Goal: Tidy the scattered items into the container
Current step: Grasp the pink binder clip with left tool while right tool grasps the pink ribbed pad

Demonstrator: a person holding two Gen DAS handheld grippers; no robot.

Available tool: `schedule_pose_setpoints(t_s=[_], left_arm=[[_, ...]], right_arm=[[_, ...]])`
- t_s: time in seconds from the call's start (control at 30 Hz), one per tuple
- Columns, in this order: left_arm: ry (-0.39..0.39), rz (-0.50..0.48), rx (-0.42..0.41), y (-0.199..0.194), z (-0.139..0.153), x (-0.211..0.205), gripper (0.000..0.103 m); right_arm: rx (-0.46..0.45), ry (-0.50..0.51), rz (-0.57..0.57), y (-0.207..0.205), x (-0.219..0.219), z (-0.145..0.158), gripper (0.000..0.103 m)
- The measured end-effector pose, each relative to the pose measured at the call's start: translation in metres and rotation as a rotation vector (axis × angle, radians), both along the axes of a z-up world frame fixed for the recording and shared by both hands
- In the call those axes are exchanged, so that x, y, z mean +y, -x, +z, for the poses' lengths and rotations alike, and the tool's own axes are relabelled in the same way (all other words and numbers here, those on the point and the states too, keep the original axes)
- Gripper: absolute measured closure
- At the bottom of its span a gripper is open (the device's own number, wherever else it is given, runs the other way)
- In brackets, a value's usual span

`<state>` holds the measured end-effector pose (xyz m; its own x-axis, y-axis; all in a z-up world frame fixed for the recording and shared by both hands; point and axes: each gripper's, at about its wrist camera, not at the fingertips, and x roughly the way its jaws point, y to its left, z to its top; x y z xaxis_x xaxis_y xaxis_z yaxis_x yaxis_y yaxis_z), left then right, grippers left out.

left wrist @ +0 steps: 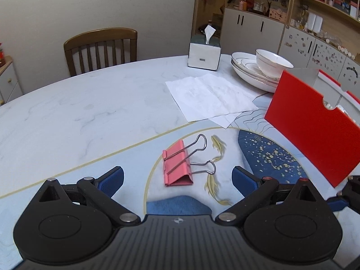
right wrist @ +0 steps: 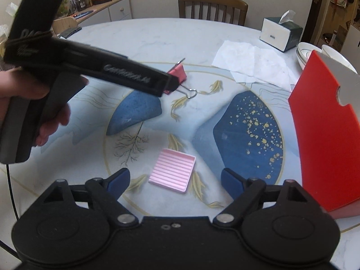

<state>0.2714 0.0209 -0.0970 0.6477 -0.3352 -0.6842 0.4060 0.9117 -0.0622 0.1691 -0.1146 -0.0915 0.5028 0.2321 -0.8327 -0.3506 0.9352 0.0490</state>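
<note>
A pink binder clip (left wrist: 178, 163) with silver wire handles lies on the round table, just ahead of and between the fingers of my left gripper (left wrist: 177, 180), which is open and not touching it. In the right wrist view the same binder clip (right wrist: 180, 73) is partly hidden behind the left tool's black body (right wrist: 94, 67), held by a hand. A pink ribbed square tray (right wrist: 172, 170) lies flat in front of my right gripper (right wrist: 175, 181), whose blue fingers stand wide on either side of it without contact. A red open box (left wrist: 315, 132) stands at the right; the red box (right wrist: 326, 135) is also beside the right gripper.
White paper sheets (left wrist: 209, 96) lie beyond the clip. A tissue box (left wrist: 204, 54) and stacked white bowls (left wrist: 261, 69) sit at the table's far right. A wooden chair (left wrist: 101, 47) stands behind the table; cabinets and shelves (left wrist: 292, 11) line the wall.
</note>
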Motion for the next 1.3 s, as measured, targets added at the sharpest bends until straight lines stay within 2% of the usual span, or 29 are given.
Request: schedule_pose_setpoints(t_s=[0.3,0.47,0.53,0.67,0.73,0.87,1.07,1.17,1.3], left_arm=[[-0.003,-0.014,0.024,-0.022,-0.017,-0.008,0.001],[0.005,-0.011,0.043,-0.031,-0.021,-0.006,0.006],[0.0,-0.014,0.042,-0.032,-0.023,-0.007,0.012],[0.001,-0.014,0.046,-0.032,-0.025,-0.008,0.012],[0.001,-0.017,0.047,-0.032,-0.025,-0.009,0.024],[-0.005,-0.019,0.042,-0.033,-0.024,-0.01,0.028],[-0.022,-0.025,0.033,-0.032,-0.023,-0.013,0.043],[-0.028,-0.026,0.034,-0.031,-0.023,-0.014,0.047],[-0.034,-0.029,0.039,-0.031,-0.021,-0.014,0.061]], right_arm=[[0.02,0.011,0.008,-0.003,0.004,-0.007,0.03],[0.012,0.029,0.017,-0.004,0.006,-0.008,0.035],[0.007,0.039,0.023,-0.004,0.008,-0.008,0.039],[0.005,0.044,0.033,-0.002,0.009,-0.008,0.044],[0.006,0.043,0.034,0.0,0.009,-0.007,0.045],[0.006,0.041,0.031,0.003,0.008,-0.007,0.049],[0.0,0.038,0.032,0.007,0.007,-0.006,0.06],[-0.003,0.037,0.033,0.007,0.007,-0.006,0.061],[-0.006,0.039,0.028,0.008,0.006,-0.005,0.062]])
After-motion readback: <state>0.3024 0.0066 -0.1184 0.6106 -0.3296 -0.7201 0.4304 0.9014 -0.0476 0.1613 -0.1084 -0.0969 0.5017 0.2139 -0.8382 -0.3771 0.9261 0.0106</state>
